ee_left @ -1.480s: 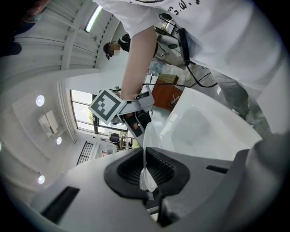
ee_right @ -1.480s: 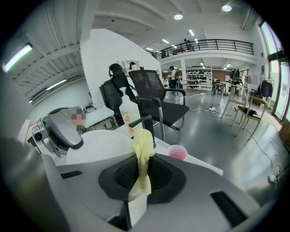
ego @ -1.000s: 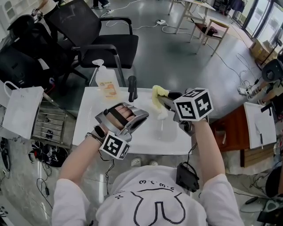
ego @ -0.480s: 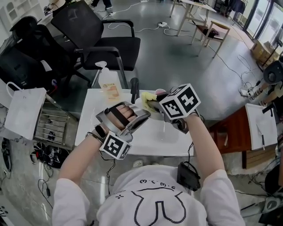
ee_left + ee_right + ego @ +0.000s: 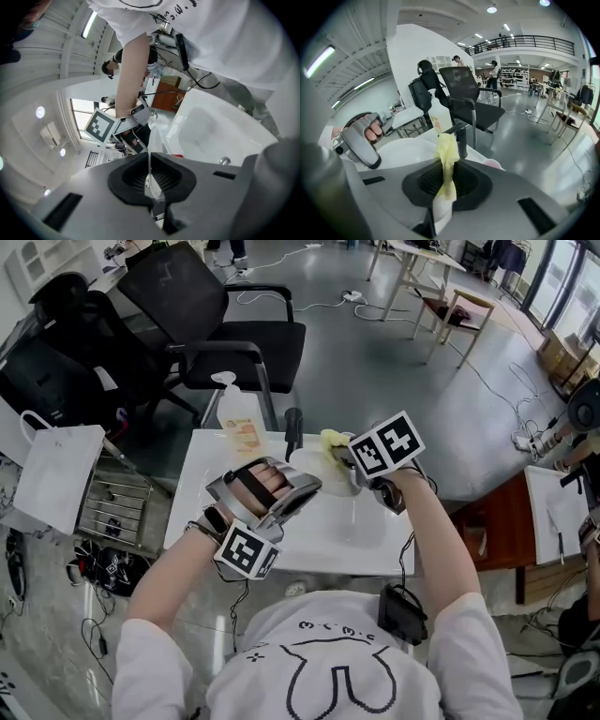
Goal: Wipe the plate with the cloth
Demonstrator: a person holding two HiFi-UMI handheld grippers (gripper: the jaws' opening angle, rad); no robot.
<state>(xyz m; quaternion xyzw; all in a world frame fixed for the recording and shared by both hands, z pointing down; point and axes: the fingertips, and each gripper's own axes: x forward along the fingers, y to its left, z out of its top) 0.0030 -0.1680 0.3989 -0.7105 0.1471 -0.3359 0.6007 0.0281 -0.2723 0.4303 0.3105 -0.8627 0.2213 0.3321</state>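
Note:
My left gripper [image 5: 302, 486] is shut on the rim of a white plate [image 5: 315, 467] and holds it tilted above the white table [image 5: 366, 540]. In the left gripper view the plate's thin edge [image 5: 150, 154] runs between the pads of my left gripper [image 5: 151, 178]. My right gripper [image 5: 341, 454] is shut on a yellow cloth [image 5: 330, 440], which hangs at the plate's far right edge. In the right gripper view the cloth [image 5: 446, 159] stands up from my right gripper's [image 5: 446, 183] jaws, right beside the plate [image 5: 405, 152]. Whether cloth and plate touch I cannot tell.
A soap bottle [image 5: 239, 416] and a black upright cylinder [image 5: 293, 430] stand at the table's far edge. A black office chair [image 5: 239, 334] is beyond the table. A white bag [image 5: 52, 474] and a wire rack are on the left, a brown desk [image 5: 497, 531] on the right.
My right gripper has carried the yellow cloth left and down, from off the plate's right side to its edge. The left gripper and plate have hardly moved.

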